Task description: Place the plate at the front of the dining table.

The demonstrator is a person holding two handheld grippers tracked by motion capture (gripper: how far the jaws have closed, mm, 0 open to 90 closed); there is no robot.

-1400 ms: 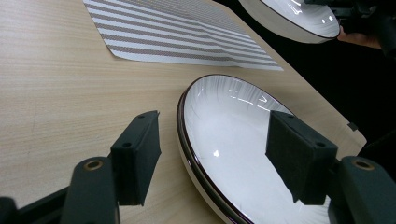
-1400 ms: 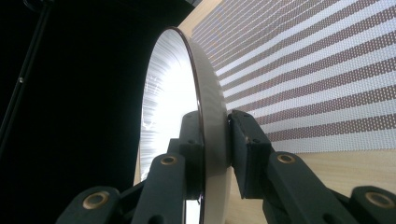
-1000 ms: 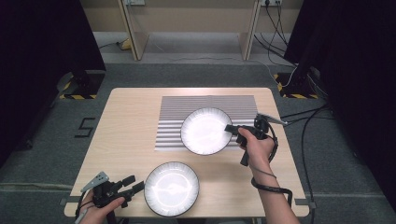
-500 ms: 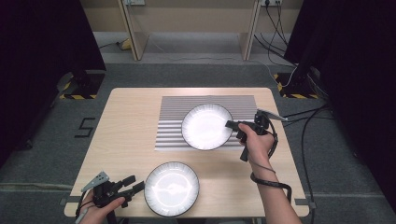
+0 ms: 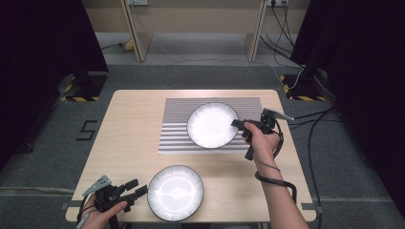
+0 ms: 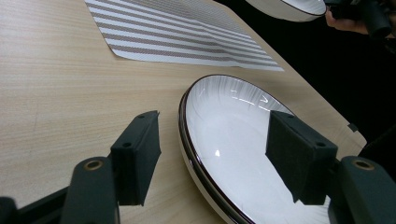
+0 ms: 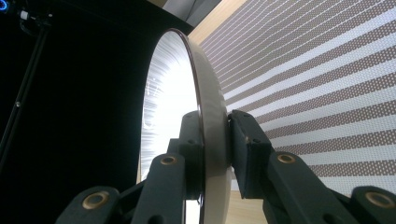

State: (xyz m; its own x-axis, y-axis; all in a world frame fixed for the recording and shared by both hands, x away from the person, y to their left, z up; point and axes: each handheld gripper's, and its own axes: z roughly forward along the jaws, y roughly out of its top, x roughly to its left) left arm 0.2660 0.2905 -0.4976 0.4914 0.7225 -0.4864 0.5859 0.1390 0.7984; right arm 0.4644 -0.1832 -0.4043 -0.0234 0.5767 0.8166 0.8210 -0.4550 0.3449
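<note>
Right gripper view first: pinching the far plate [image 7: 170, 93] by its rim with the right hand-held gripper [image 7: 215, 133], closed down to the thickness of the rim, one pad pressing on the white inner face and the other on the pale underside, probably taking it by the edge because nothing else on a shallow plate is offering a hold. Reaching in from the right side of the table [image 5: 133, 124] in the high view, keeping the right hand-held gripper [image 5: 237, 123] clear of the dish's middle, with the far plate [image 5: 210, 125] sitting over the striped mat [image 5: 174, 129]. Waiting, by the look of it, with the left hand-held gripper [image 5: 136, 188] just beside the left rim of the near plate [image 5: 175, 192] at the front edge of the table, wide open and holding nothing, likely lining up for the same kind of edge grip. Framing the near plate [image 6: 233, 140] between spread pads in the left gripper view, with the left hand-held gripper [image 6: 215, 154] touching nothing that can be made out; not managing to tell whether the rim is already lying between the pads or just ahead of them. Failing likewise to tell whether the far plate is resting on the mat or being tipped up off it. Losing the near plate's surface to glare from above, and cropping the left forearm at the bottom of the high view.
</note>
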